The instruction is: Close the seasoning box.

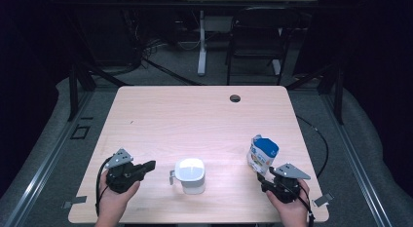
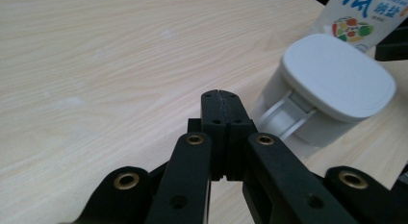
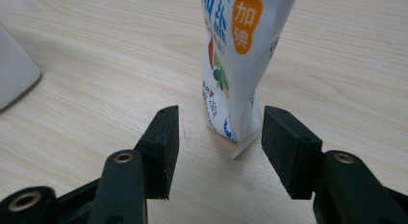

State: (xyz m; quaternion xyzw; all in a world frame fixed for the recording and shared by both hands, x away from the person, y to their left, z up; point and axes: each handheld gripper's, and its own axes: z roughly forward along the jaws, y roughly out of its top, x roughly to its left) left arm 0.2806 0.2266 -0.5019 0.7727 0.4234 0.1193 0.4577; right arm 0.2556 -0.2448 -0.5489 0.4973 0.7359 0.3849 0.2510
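While the right claw (image 3: 215,154) hangs low over the pale wood-grain table (image 1: 195,115) with its jaws spread apart, the white and blue printed plastic pouch (image 3: 238,65) stands upright just beyond them, its bottom corner between the two pads but not yet touched. Closing well here calls, I judge, for easing forward a little more so the pads meet the pouch's body above the crimped bottom seam, square to its flat sides; a pinch on the thin corner alone would likely let the soft pouch twist or tip.

At the near left of the table the left claw (image 1: 146,166) has its jaws pressed together on nothing, pointing toward the white lidded plastic container with a side latch (image 1: 190,175), which sits near the front edge between the two claws, well apart from the pouch (image 1: 262,154).

On the pouch, an orange patch carries the characters 加碘, with 盐 beside it in blue; small print lower down looks like a weight but is too fine to read.
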